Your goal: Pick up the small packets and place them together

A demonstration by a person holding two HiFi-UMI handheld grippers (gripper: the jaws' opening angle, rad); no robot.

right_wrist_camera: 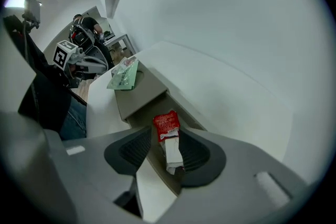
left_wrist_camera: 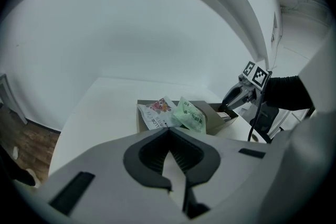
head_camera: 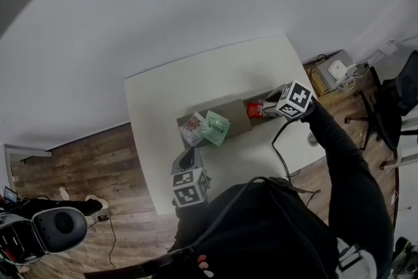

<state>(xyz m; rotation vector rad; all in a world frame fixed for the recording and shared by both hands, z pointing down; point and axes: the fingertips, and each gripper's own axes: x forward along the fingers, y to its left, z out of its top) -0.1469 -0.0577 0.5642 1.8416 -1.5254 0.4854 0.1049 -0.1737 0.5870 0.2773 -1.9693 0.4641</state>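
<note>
Right gripper (right_wrist_camera: pixel 165 136) jaws apart, red packet (right_wrist_camera: pixel 166 124) loose between, over cardboard box (right_wrist_camera: pixel 139 92). Left gripper (left_wrist_camera: pixel 169 136) closed, empty. Packet light, floppy, slippery: pinch mid-body.

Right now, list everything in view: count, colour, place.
table: one, white, middle of the head view
floor: brown wood, around the table
cardboard tray: one, brown, on the table
printed packet: one, white, at the tray end nearer the left gripper
green packet: one, green, touching the printed packet
red packet: one, red and white, at the tray's other end
office chair: one, black, on the floor to the right
left gripper: one, grey, jaws together, empty, over the table's near edge
right gripper: one, grey, jaws apart around the red packet, not pressing it
sleeve: black, behind the right gripper
</note>
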